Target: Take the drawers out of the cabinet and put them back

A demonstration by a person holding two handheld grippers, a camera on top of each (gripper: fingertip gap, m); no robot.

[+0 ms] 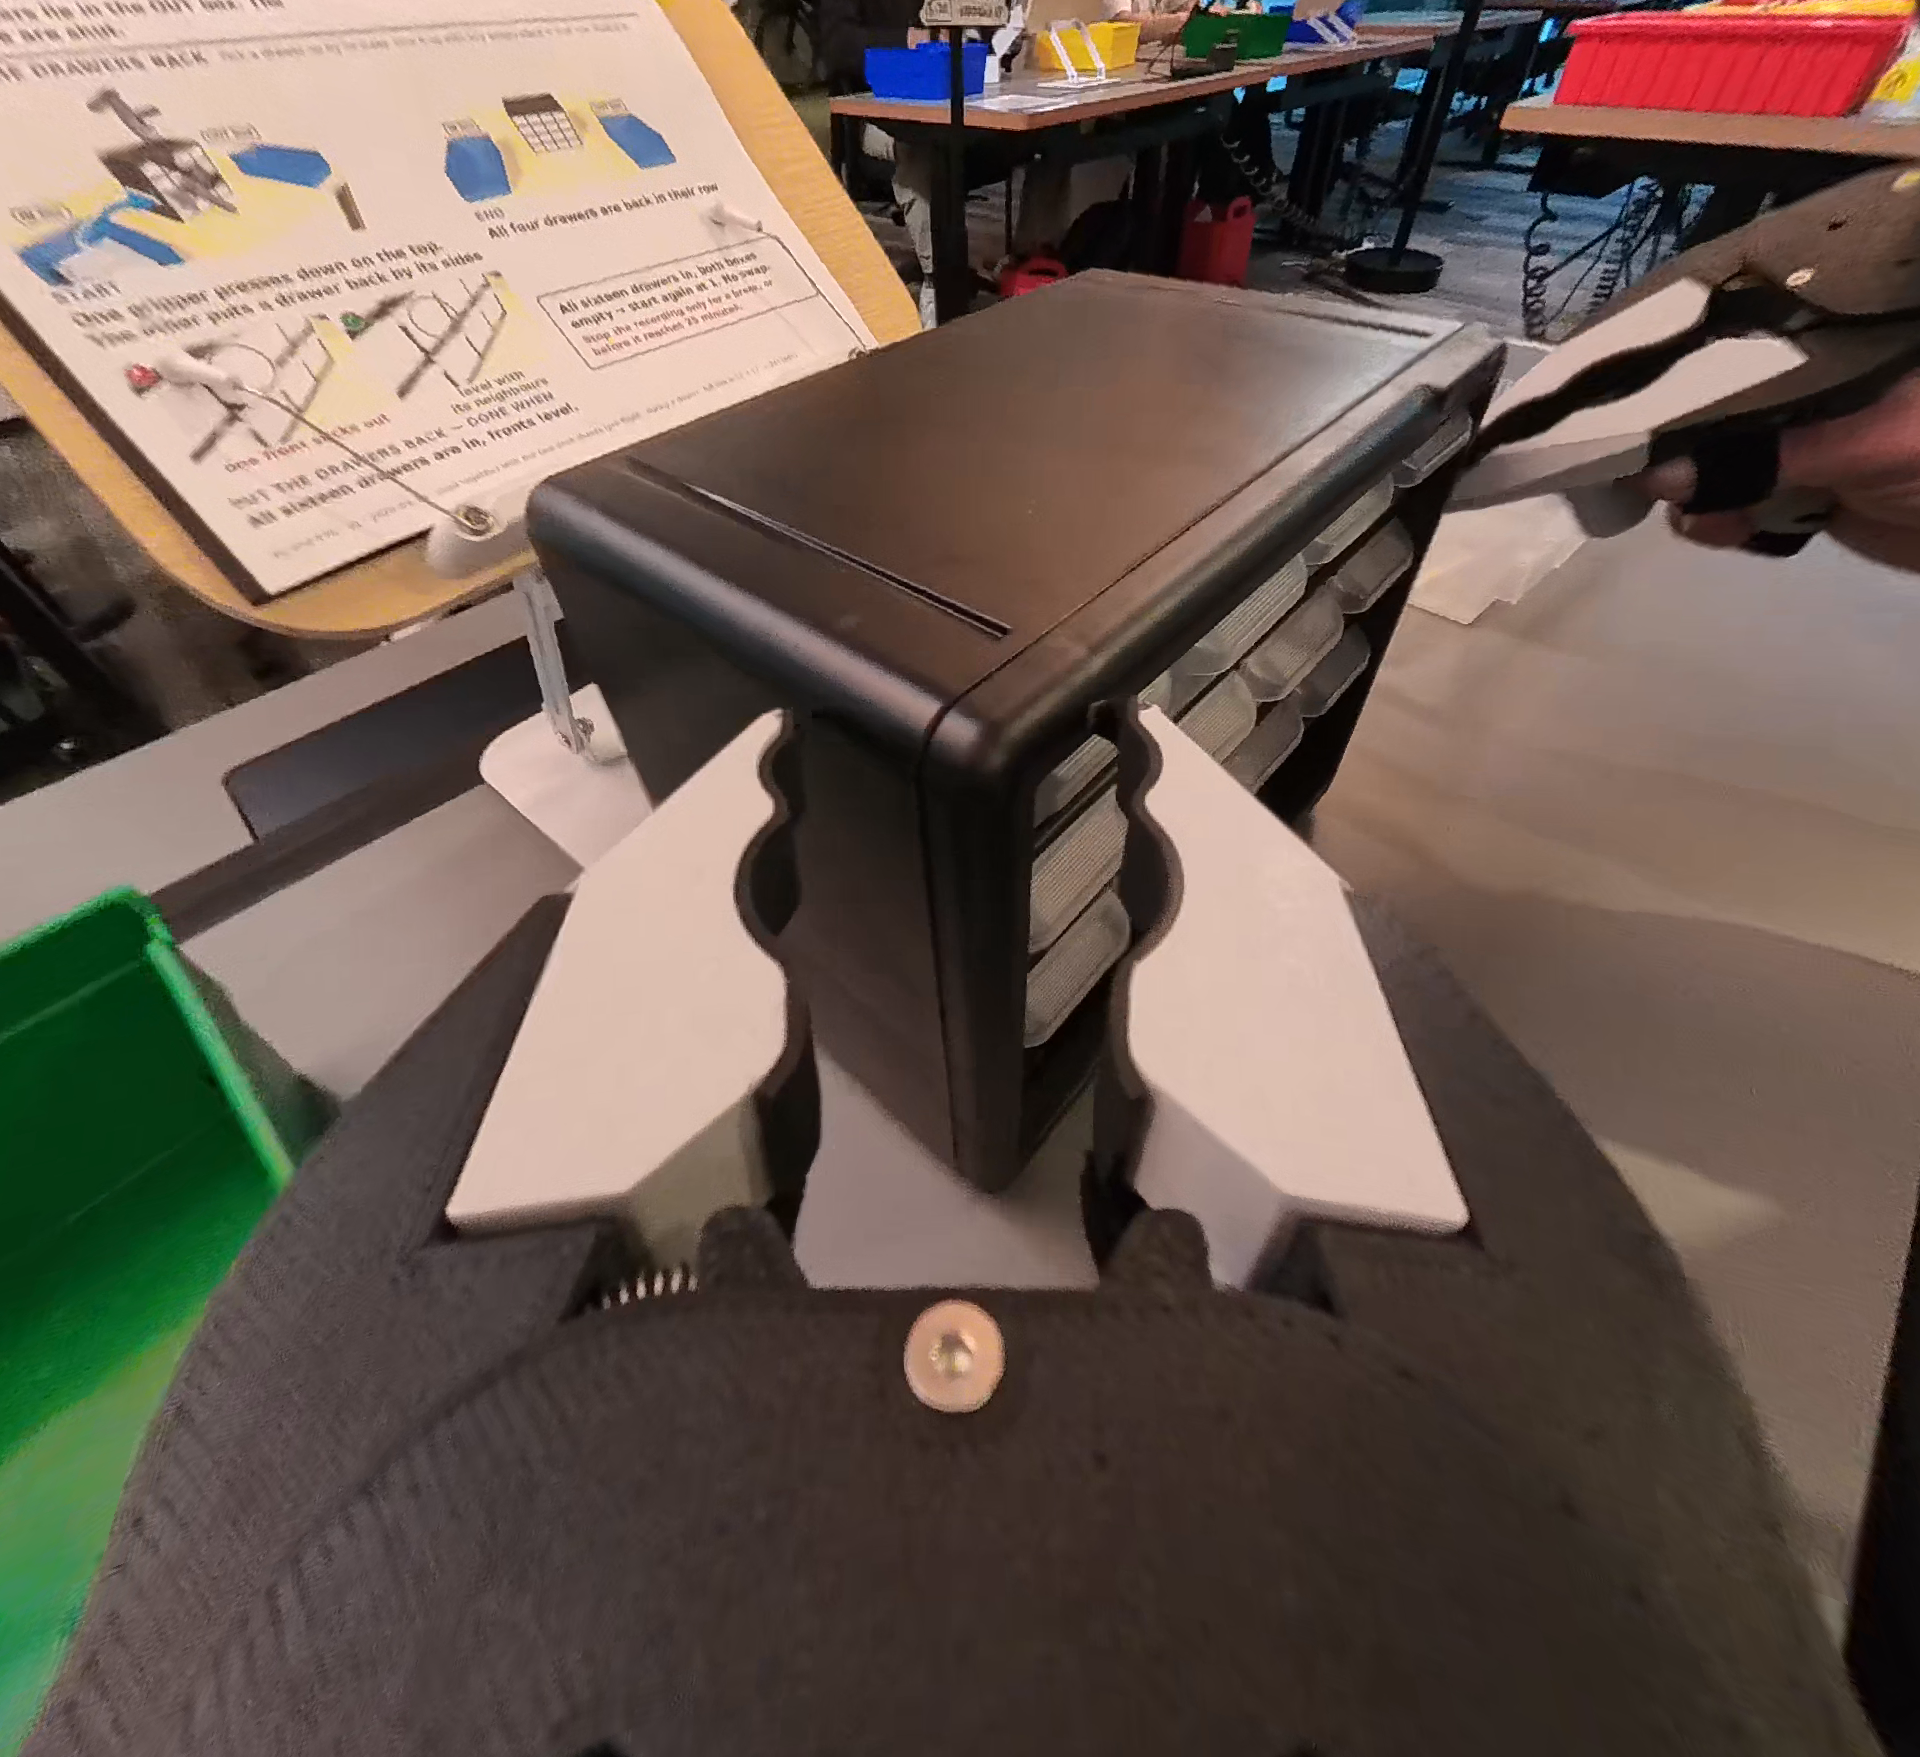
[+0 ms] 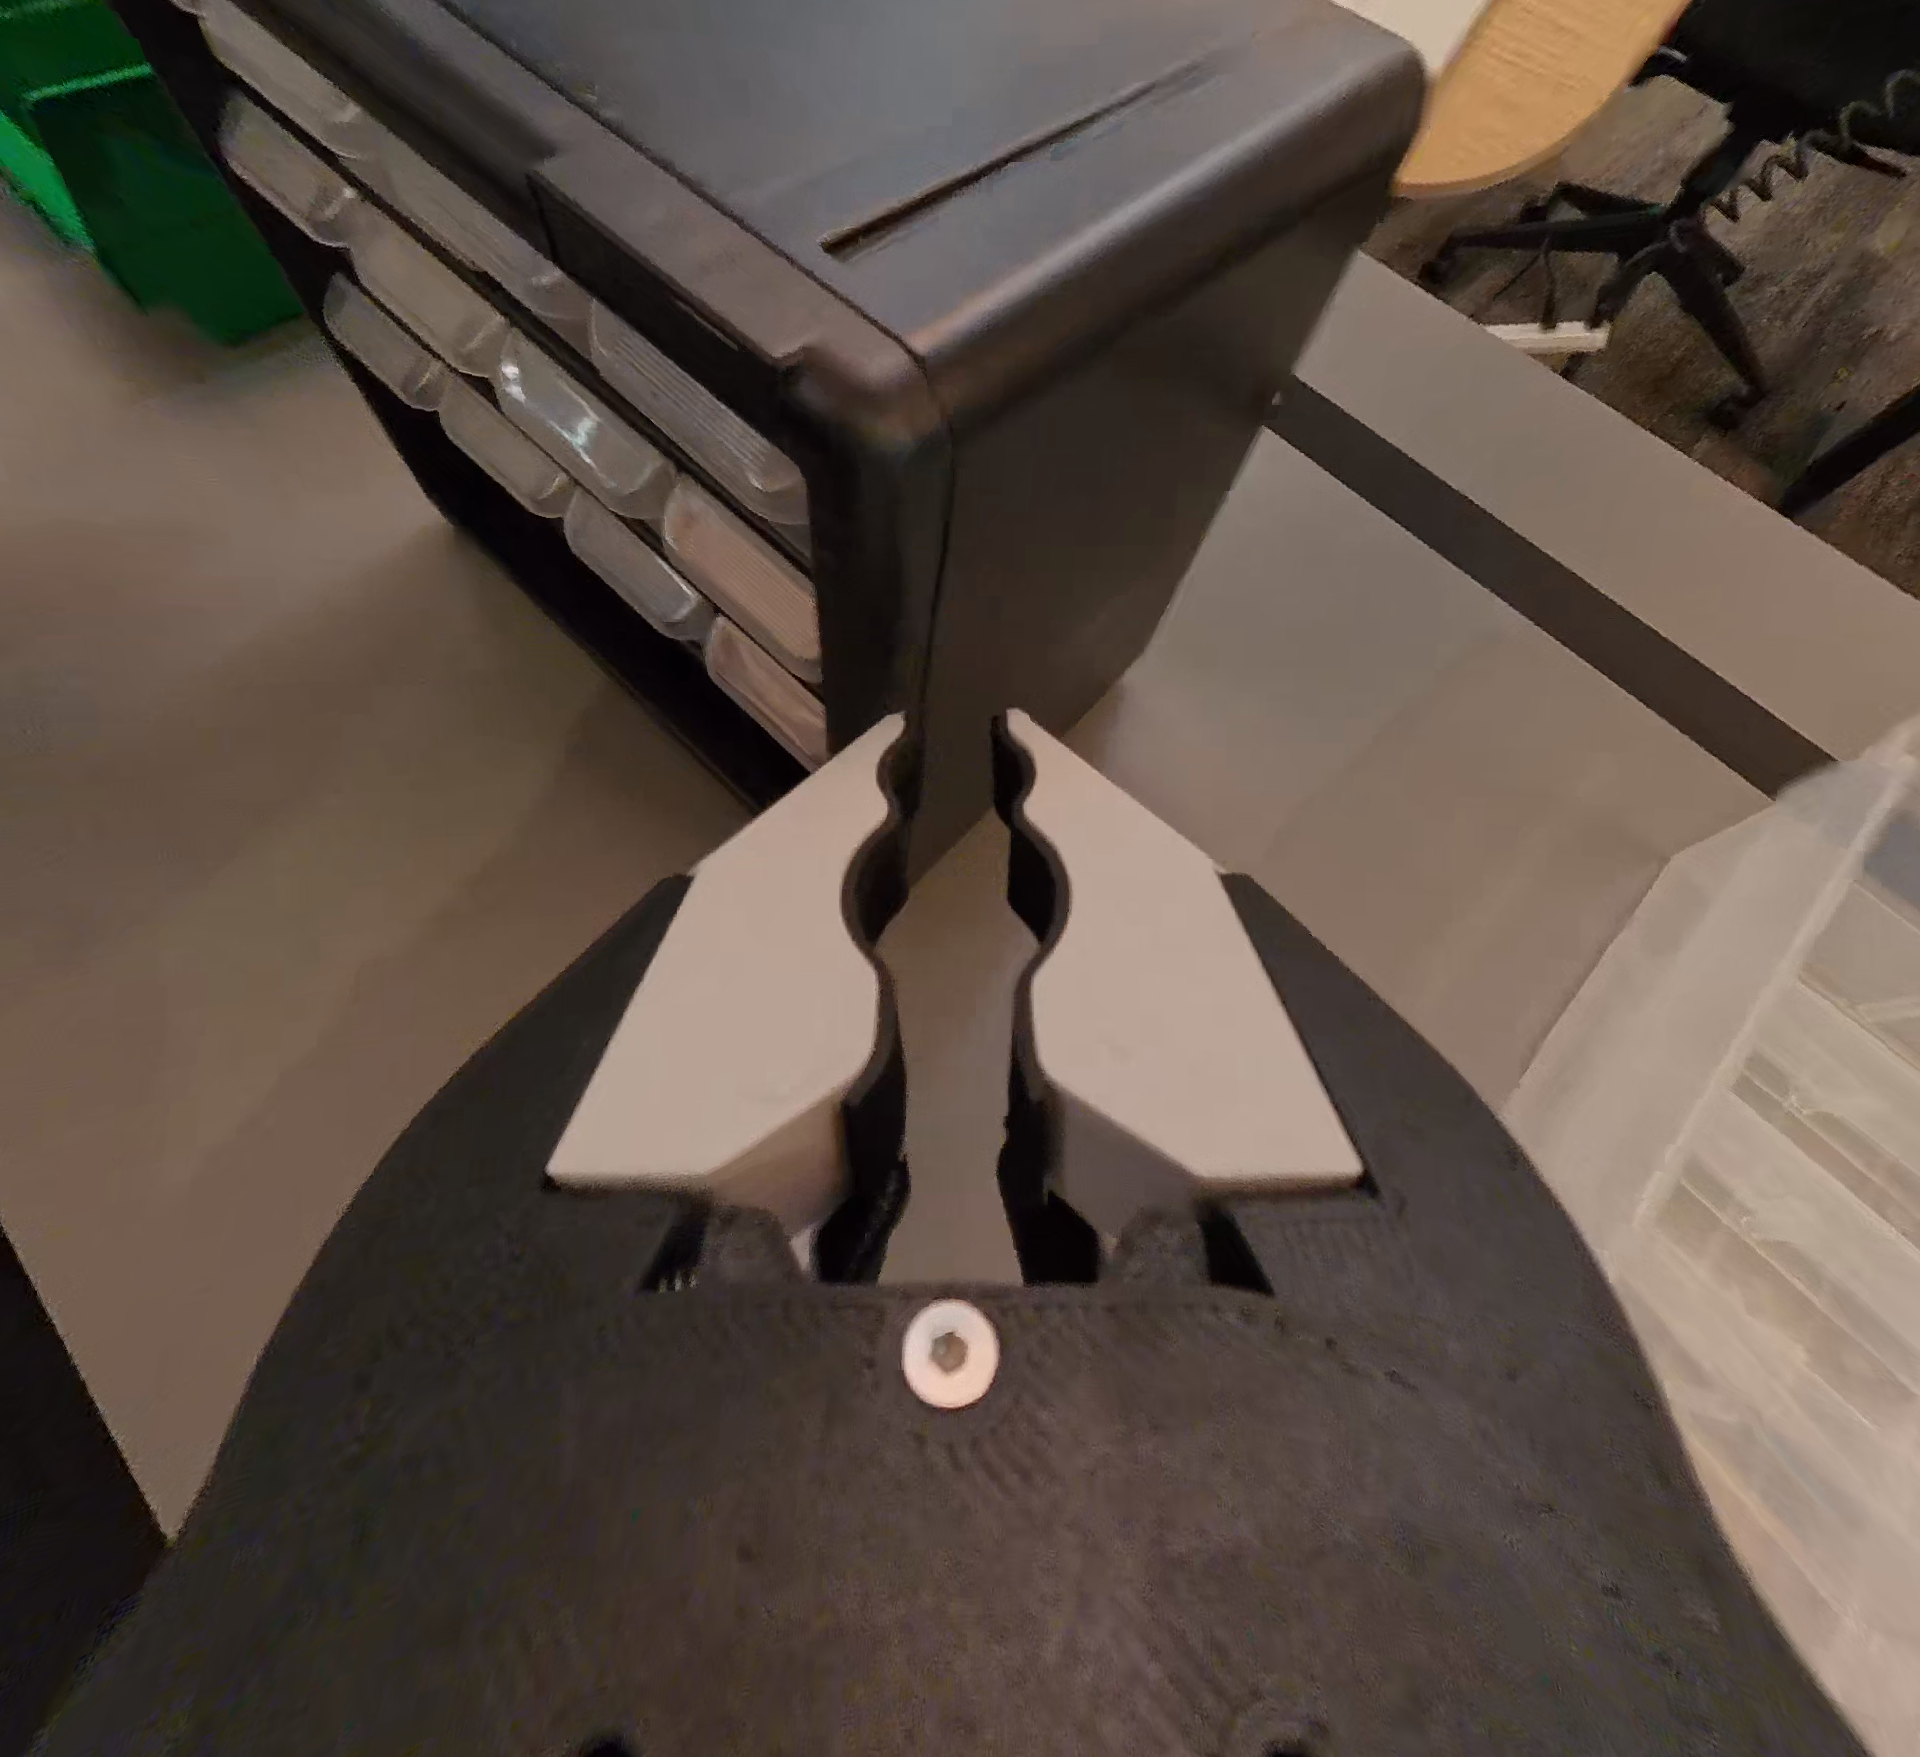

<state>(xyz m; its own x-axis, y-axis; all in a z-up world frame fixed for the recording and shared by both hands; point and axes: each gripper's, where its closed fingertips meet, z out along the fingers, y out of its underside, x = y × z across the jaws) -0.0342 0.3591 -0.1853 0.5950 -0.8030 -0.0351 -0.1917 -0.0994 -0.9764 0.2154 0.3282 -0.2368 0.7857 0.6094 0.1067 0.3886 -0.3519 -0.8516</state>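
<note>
A black cabinet [image 1: 1039, 481] stands on the grey table [image 1: 1610, 928], with several clear drawers [image 1: 1081, 860] in its front. Its lowest row looks dark. My left gripper [image 1: 961, 731] is open wide and empty, just in front of the cabinet's near front corner. My right gripper [image 2: 952, 731] has its jaws nearly closed, with a narrow gap and nothing between the pads. It hovers near the other front corner of the cabinet [image 2: 831, 45], by the drawers [image 2: 644, 460]. It also shows in the left wrist view [image 1: 1475, 471], at the cabinet's far top corner.
A green bin [image 1: 104, 1136] stands left of the cabinet and also shows in the right wrist view [image 2: 104, 149]. A clear plastic bin [image 2: 1766, 1084] stands to the right. An instruction board [image 1: 364, 201] leans behind the cabinet. Other tables with coloured bins stand far back.
</note>
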